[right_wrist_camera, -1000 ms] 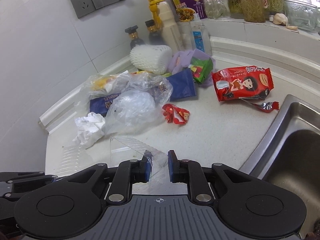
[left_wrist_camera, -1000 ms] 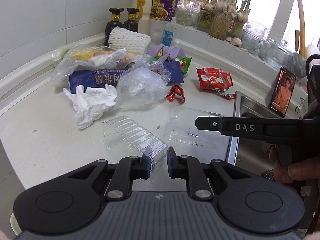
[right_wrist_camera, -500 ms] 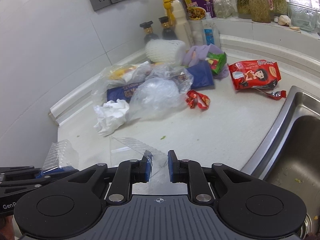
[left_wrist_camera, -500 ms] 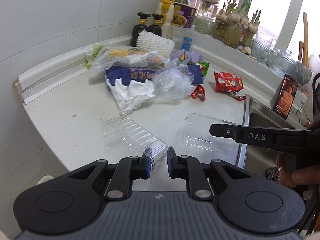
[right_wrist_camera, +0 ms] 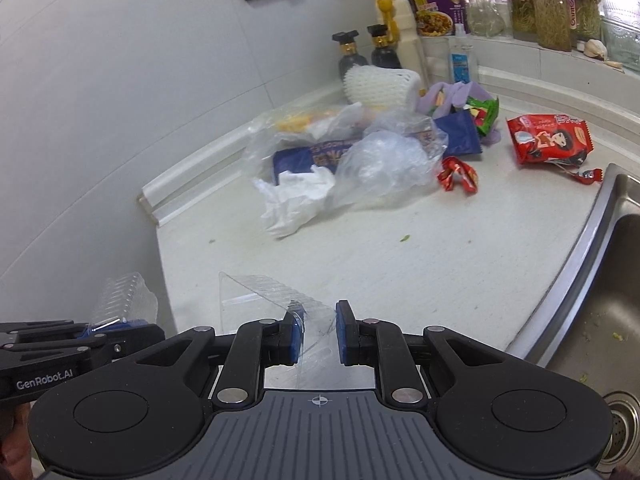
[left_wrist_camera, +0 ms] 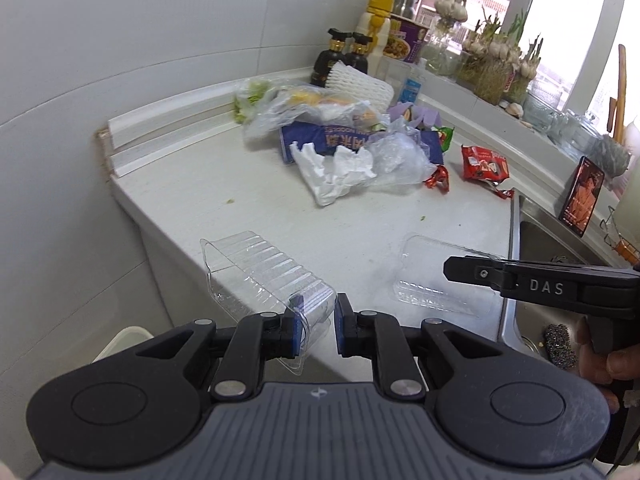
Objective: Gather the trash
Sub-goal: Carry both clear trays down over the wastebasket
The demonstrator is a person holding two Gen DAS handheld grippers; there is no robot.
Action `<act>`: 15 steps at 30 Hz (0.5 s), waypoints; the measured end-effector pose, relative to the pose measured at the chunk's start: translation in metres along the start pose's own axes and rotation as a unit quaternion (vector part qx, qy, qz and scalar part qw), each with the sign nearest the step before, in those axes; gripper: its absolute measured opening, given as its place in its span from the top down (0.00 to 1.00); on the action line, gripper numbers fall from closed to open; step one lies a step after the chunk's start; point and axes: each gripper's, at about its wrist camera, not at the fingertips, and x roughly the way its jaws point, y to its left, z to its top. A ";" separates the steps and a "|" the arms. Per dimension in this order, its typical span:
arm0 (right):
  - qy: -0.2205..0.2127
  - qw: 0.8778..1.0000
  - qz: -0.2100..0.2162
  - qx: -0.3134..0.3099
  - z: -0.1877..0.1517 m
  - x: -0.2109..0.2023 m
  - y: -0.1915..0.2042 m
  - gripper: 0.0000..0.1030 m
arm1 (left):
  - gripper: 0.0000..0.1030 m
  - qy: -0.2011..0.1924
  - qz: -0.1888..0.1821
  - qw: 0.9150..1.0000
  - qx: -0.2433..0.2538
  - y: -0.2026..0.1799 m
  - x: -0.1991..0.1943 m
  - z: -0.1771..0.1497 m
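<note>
The left gripper (left_wrist_camera: 316, 330) has its jaws closed on one end of a clear ribbed plastic tray (left_wrist_camera: 264, 276), which juts forward and left, lifted past the front corner of the desk (left_wrist_camera: 248, 200). The right gripper (right_wrist_camera: 316, 330) likewise has its jaws pinched on the end of a second clear tray (right_wrist_camera: 272, 300), also held up off the surface; in the left view this tray (left_wrist_camera: 440, 276) hangs beside the sink's edge with the right gripper's black body (left_wrist_camera: 540, 284) stretched across it. The left gripper (right_wrist_camera: 104, 330) shows at the lower left of the right view, with its tray (right_wrist_camera: 124, 300) standing up from it. Farther back on the desk lies the rest of the litter — a crumpled white tissue (right_wrist_camera: 296, 196), a clear plastic bag (right_wrist_camera: 384, 164), a blue noodle packet (left_wrist_camera: 340, 140), a small red wrapper (right_wrist_camera: 458, 174) and a red snack bag (right_wrist_camera: 548, 140) near the steel sink (right_wrist_camera: 600, 280). Behind them, against the wall, stand two dark bottles (right_wrist_camera: 364, 52) and a white foam net (right_wrist_camera: 380, 84).
</note>
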 end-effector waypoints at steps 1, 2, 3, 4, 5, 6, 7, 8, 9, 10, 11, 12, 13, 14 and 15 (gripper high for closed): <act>0.001 1.000 0.001 -0.002 -0.002 -0.001 0.005 0.84 | 0.86 0.000 0.001 1.000 -0.002 0.004 -0.002 -0.002; 0.002 1.000 0.001 -0.005 -0.003 -0.002 0.009 0.84 | 0.86 0.000 0.002 1.000 -0.005 0.007 -0.004 -0.003; 0.003 1.000 0.003 -0.007 -0.005 -0.003 0.013 0.84 | 0.86 0.001 0.003 1.000 -0.007 0.011 -0.005 -0.005; 0.004 1.000 0.004 -0.009 -0.007 -0.004 0.017 0.84 | 0.86 0.001 0.004 1.000 -0.009 0.014 -0.007 -0.007; 0.006 1.000 0.005 -0.011 -0.009 -0.005 0.021 0.84 | 0.86 0.002 0.005 1.000 -0.011 0.018 -0.009 -0.009; 0.008 1.000 0.007 -0.013 -0.011 -0.005 0.026 0.84 | 0.86 0.003 0.007 1.000 -0.012 0.021 -0.010 -0.011; 0.010 1.000 0.010 -0.015 -0.012 -0.005 0.030 0.84 | 0.86 0.004 0.008 1.000 -0.013 0.025 -0.012 -0.013; 0.012 1.000 0.012 -0.019 -0.014 -0.005 0.036 0.84 | 0.86 0.004 0.011 1.000 -0.015 0.029 -0.013 -0.016; 0.015 1.000 0.015 -0.023 -0.015 -0.004 0.041 0.84 | 0.86 0.005 0.013 1.000 -0.017 0.033 -0.015 -0.019; 0.017 0.999 0.018 -0.026 -0.016 -0.004 0.046 0.84 | 0.86 0.006 0.016 1.000 -0.020 0.037 -0.017 -0.022; 0.019 0.999 0.022 -0.030 -0.018 -0.003 0.051 0.84 | 0.86 0.007 0.018 1.000 -0.025 0.042 -0.018 -0.024; 0.022 0.999 0.025 -0.034 -0.020 -0.003 0.058 0.84 | 0.86 0.009 0.020 0.999 -0.029 0.046 -0.019 -0.027; 0.025 0.999 0.029 -0.038 -0.021 -0.002 0.063 0.84 | 0.86 0.011 0.022 0.999 -0.034 0.051 -0.020 -0.029; 0.029 0.998 0.033 -0.044 -0.024 0.000 0.070 0.84 | 0.86 0.012 0.025 0.999 -0.039 0.055 -0.020 -0.032; 0.033 0.998 0.037 -0.048 -0.026 0.001 0.075 0.84 | 0.86 0.014 0.027 0.999 -0.043 0.060 -0.021 -0.035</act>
